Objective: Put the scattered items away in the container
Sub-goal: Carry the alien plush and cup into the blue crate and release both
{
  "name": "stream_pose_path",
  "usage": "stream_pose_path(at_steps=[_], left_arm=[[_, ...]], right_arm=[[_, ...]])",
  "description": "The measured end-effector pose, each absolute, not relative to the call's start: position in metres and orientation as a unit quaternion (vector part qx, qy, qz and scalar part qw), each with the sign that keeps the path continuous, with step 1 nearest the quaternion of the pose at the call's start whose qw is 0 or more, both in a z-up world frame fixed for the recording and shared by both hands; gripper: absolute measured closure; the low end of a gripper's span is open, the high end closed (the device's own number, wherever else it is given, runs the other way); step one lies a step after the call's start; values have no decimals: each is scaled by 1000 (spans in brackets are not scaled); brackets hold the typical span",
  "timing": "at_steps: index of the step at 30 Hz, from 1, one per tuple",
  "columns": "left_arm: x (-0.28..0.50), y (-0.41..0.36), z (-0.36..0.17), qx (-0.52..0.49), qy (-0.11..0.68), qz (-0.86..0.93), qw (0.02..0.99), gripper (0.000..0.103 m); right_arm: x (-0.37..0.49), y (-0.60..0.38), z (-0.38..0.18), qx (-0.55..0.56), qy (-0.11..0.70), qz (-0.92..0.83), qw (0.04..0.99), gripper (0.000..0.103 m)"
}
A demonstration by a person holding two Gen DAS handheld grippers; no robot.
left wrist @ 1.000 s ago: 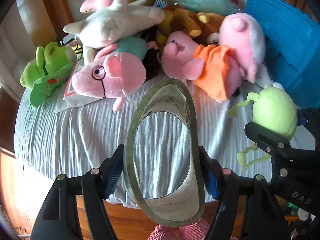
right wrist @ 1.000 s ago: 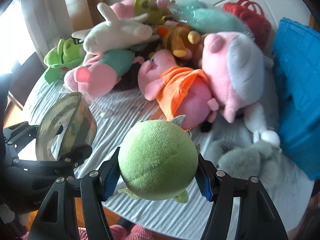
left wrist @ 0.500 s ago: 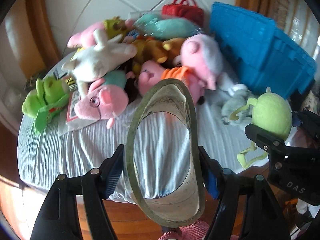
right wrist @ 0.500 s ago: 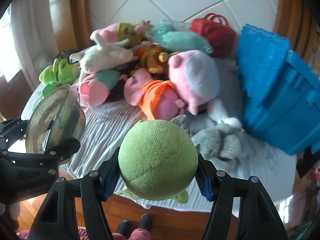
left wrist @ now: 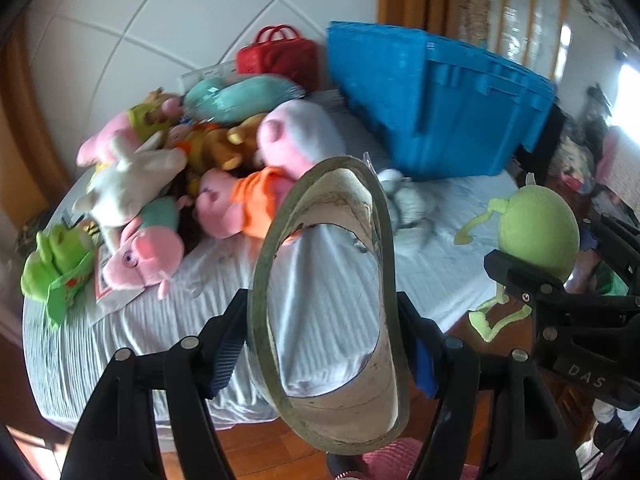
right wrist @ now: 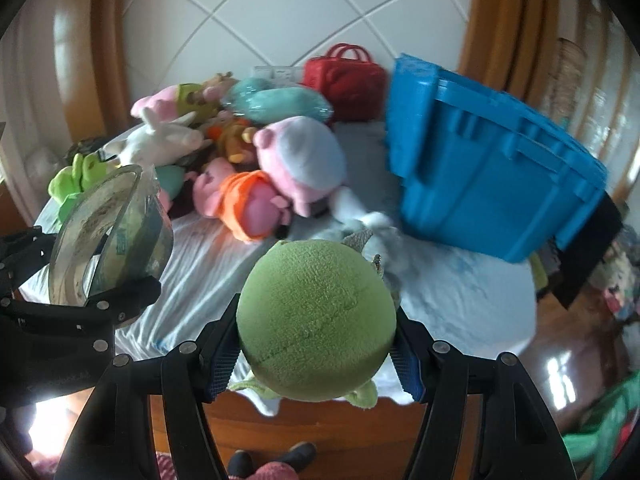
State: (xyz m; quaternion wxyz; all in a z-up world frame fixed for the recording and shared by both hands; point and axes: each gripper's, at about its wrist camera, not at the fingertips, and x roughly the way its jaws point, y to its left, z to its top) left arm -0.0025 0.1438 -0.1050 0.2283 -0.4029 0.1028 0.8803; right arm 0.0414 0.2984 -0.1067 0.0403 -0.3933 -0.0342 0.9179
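My left gripper is shut on a big roll of clear tape, held up off the bed; the roll also shows in the right wrist view. My right gripper is shut on a round green plush toy, which also shows at the right of the left wrist view. The blue plastic crate stands on the bed at the right, tilted; it also shows in the left wrist view. Both grippers hang over the bed's near edge.
Several plush toys lie piled at the back left of the bed: a pink-and-white pig, an orange-shirted pig, a white rabbit, a green frog. A red handbag stands by the headboard. A grey plush lies before the crate.
Both grippers have pulled back and risen from the bed with their loads and turned right; the crate now shows fully and the toys look smaller.
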Motion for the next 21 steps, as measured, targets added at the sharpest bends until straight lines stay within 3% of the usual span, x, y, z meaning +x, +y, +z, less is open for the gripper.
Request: stream_pose_path(at_steps=[10,21], left_arm=[[13,218,-85,-376,126,873,284,34],[2,355,-24,-328,133,876,327,34]], right_arm=[[79,371,-82,-369,-9,924,99,37],[87,499,-24,-325,-24,938,118,37]])
